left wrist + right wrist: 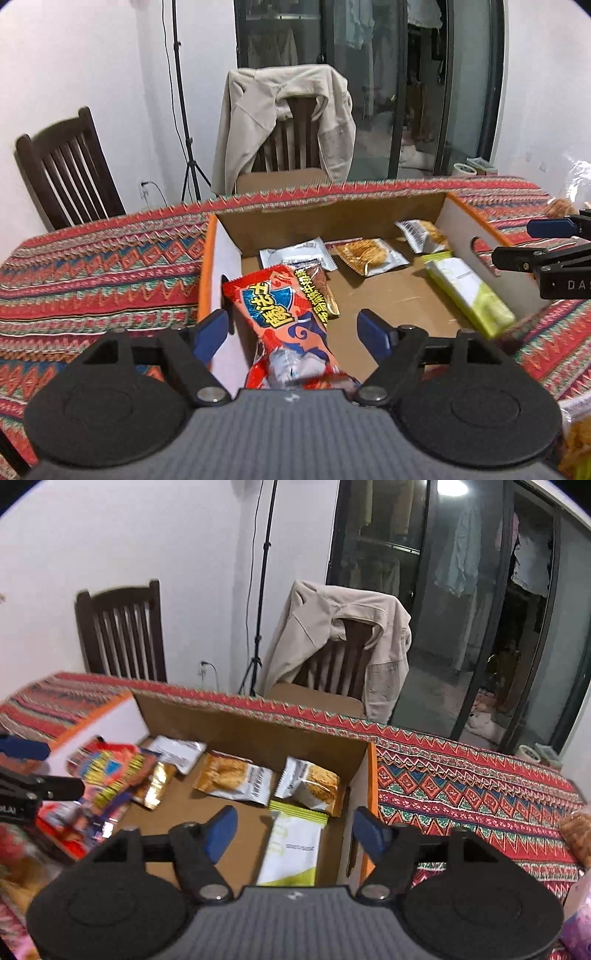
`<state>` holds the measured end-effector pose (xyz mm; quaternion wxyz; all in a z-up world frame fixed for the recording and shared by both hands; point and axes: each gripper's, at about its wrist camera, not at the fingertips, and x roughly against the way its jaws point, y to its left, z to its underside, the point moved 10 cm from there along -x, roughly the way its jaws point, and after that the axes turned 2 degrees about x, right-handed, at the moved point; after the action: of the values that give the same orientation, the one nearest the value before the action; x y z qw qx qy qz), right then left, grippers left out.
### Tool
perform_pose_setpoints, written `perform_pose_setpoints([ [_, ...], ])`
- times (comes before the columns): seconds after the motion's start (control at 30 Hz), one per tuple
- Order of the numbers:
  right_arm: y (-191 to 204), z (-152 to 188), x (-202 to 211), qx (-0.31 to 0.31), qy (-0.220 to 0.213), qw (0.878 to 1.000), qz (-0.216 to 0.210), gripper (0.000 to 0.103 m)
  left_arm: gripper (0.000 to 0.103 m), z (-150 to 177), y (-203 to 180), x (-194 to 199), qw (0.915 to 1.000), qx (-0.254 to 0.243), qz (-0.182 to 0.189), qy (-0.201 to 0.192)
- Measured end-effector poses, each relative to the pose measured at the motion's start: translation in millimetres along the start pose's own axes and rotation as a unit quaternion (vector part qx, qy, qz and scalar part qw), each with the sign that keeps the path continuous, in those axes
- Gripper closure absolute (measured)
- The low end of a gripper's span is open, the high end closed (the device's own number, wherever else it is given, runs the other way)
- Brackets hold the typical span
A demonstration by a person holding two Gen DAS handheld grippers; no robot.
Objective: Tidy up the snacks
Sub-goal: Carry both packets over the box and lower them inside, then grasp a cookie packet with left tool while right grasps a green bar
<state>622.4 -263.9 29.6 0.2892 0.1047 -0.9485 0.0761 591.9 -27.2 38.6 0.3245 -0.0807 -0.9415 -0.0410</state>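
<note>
An open cardboard box (332,218) (258,731) stands on the patterned tablecloth. Inside it lie a red snack pack (280,306) (110,768), a green-and-white pack (469,291) (291,849), two orange-and-white packs (369,254) (310,782), a silver pack (295,254) and a gold-brown one (155,786). My left gripper (291,330) is open over the box's left part; the red pack lies loose between its jaws, leaning on the box wall. My right gripper (295,830) is open above the green-and-white pack, not touching it.
The tablecloth (461,786) spreads around the box. More snack bags lie outside it at the right (576,834) (576,443). Beyond the table are a dark wooden chair (66,166), a chair draped with a beige jacket (288,118) and a tripod (184,110).
</note>
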Motion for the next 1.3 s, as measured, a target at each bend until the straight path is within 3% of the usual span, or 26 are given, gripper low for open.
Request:
perform_pose_setpoints([
  [0.33,7.7,18.1,131.6,0.000,-0.056,0.998,-0.041,0.019,0.015,24.9,-16.5,142.5,0.9961,-0.026,0.018,-0.082],
  [0.67,32.8,102.6,253.4,0.011,-0.104,0.992,-0.074,0.008,0.005,124.6,-54.9,241.2,0.9896,-0.029,0.042,-0.134],
  [0.83,52.5,165.3,283.8,0.010,-0.117,0.989,-0.093,0.007,0.005,183.0,-70.9,260.0,0.9878,-0.004,0.057,-0.145],
  [1.03,59.2,242.9,286.4,-0.025,-0.101,0.993,-0.060,0.002,0.005,249.7,-89.4,249.8,0.9906,0.051,0.074,-0.103],
  [1.2,62.2,287.7,280.3,-0.034,-0.091,0.995,-0.024,0.002,0.005,272.5,-85.9,236.3,0.9938,0.068,0.047,-0.075],
  [1.3,59.2,301.0,278.6,-0.043,-0.089,0.995,-0.014,0.002,0.005,273.5,-82.2,234.5,0.9944,0.065,0.031,-0.077],
])
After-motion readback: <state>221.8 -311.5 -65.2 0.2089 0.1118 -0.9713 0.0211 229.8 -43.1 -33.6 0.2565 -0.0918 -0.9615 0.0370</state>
